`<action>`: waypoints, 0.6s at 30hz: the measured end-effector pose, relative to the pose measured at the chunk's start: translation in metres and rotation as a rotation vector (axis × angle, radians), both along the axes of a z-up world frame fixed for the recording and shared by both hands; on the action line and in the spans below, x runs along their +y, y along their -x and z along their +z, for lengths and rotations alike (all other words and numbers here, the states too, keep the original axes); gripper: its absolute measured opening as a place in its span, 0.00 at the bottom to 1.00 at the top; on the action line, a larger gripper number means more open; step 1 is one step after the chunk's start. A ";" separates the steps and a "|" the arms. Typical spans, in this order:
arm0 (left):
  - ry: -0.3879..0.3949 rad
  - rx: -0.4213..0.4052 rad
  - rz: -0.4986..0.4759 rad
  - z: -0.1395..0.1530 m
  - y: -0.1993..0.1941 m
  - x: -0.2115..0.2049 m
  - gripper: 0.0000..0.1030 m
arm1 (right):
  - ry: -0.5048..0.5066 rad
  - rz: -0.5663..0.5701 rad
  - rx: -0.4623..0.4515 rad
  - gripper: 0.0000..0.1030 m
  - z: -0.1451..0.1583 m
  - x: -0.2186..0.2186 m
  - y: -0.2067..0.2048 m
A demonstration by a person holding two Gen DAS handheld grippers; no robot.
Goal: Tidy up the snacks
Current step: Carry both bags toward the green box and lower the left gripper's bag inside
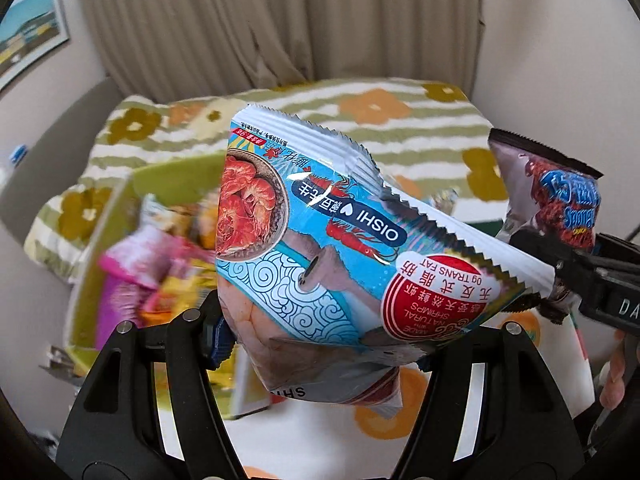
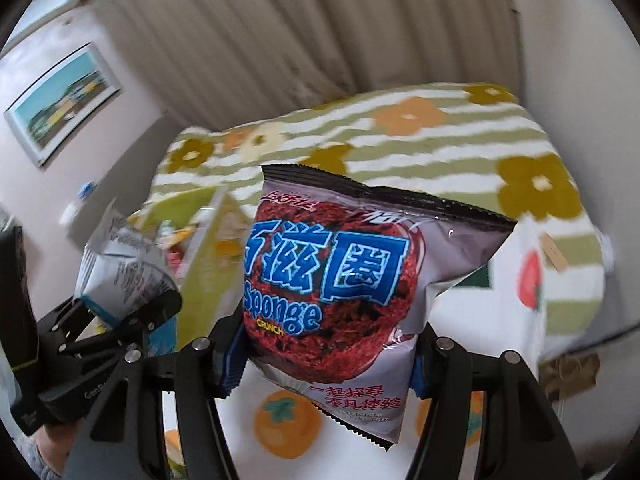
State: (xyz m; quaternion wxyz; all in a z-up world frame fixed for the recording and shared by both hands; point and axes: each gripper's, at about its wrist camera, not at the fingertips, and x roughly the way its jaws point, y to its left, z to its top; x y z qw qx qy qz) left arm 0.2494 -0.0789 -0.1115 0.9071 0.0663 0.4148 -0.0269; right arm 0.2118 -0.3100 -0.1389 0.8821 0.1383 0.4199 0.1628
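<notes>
My left gripper [image 1: 320,344] is shut on a blue Oishi shrimp-chip bag [image 1: 304,240], which fills the middle of the left wrist view, held upside down above the table. My right gripper [image 2: 326,360] is shut on a grey and dark red Sponge Crunch bag [image 2: 332,280], pads pressing its lower sides. Each gripper shows in the other view: the right gripper [image 1: 560,272] with its Sponge Crunch bag [image 1: 560,192] at the right edge, the left gripper [image 2: 120,312] with the Oishi bag's white back [image 2: 120,268] at the left.
A green box [image 1: 120,216] holding several snack packs stands at the left, also the green box [image 2: 200,208] behind the bags. Below lies a white tablecloth with oranges [image 1: 320,420]. A striped flower blanket [image 1: 400,120] lies behind, before a curtain [image 1: 280,20].
</notes>
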 end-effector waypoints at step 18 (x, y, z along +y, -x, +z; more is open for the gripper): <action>-0.031 0.035 0.114 0.016 -0.009 0.169 0.61 | 0.006 0.247 -0.123 0.56 0.053 0.176 -0.016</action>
